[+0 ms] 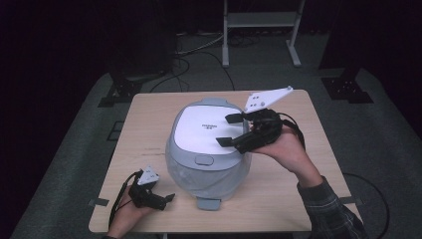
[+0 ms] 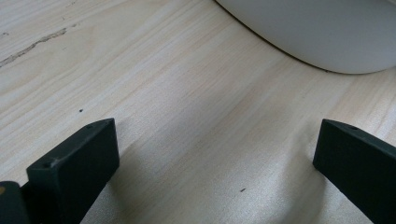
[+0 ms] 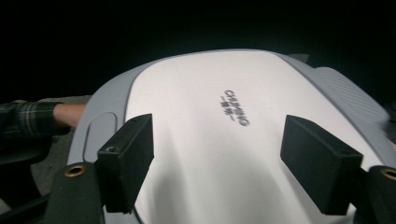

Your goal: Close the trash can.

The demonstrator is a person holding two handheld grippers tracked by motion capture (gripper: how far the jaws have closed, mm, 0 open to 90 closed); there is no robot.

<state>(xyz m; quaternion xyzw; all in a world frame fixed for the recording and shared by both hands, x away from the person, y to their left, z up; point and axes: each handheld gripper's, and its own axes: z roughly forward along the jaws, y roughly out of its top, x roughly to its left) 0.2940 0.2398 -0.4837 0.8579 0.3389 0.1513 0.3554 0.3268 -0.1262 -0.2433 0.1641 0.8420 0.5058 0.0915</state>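
A grey rice cooker (image 1: 206,149) with a white lid panel (image 1: 206,127) stands shut in the middle of the wooden table (image 1: 144,114). My right gripper (image 1: 228,130) hovers over the lid's right side, jaws wide open and empty. In the right gripper view the lid (image 3: 210,140) with dark lettering lies just beyond the open right gripper (image 3: 217,163). My left gripper (image 1: 166,199) rests low at the table's front left, beside the cooker's base. In the left gripper view the left gripper (image 2: 217,149) is open over bare wood, with the cooker's rounded wall (image 2: 317,32) ahead.
A grey latch tab (image 1: 208,202) juts from the cooker's front near the table edge. A lid release button (image 1: 202,160) sits at the lid's front. Beyond the table are a white frame stand (image 1: 261,30), black stand feet (image 1: 122,89) and floor cables.
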